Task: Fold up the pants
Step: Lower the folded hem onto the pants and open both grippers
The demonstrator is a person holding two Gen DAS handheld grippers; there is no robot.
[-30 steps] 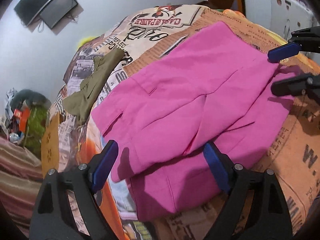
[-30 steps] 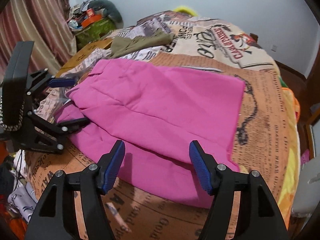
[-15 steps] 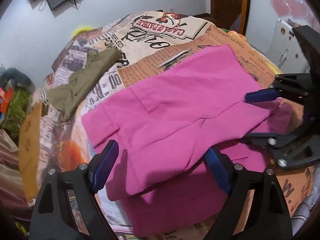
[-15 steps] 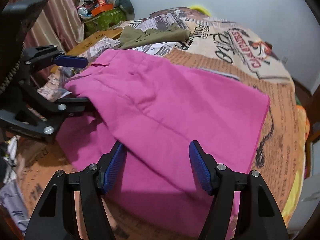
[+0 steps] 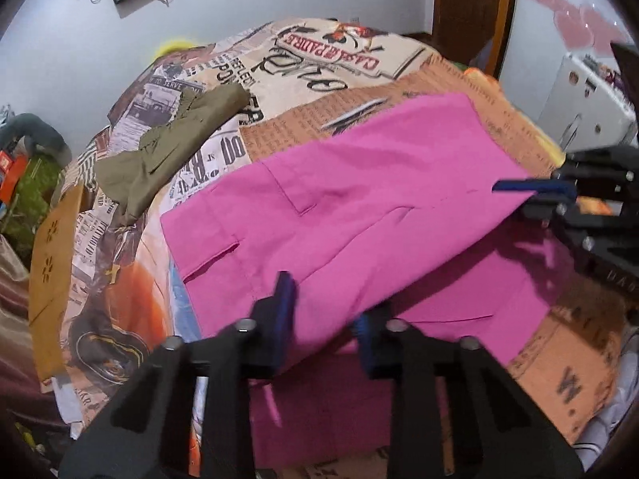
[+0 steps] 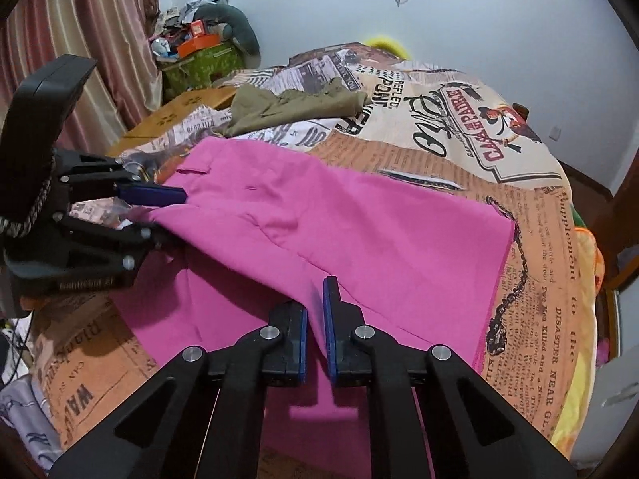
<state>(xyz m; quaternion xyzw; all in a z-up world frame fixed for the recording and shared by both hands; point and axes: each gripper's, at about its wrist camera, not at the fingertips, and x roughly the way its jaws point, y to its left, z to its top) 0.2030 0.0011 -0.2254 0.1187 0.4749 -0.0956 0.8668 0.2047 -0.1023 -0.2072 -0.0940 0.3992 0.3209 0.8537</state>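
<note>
Pink pants [image 6: 339, 223] are spread on the newspaper-print bedspread [image 6: 531, 247], top layer's near edge pinched by the right gripper [image 6: 315, 319] and left gripper [image 5: 319, 311]. Folding is barely started; most is left.

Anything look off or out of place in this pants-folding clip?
Little stands out. The pink pants lie half-folded with legs misaligned, both grippers pinching the near edge. A crumpled olive garment lies behind on the bedspread.
</note>
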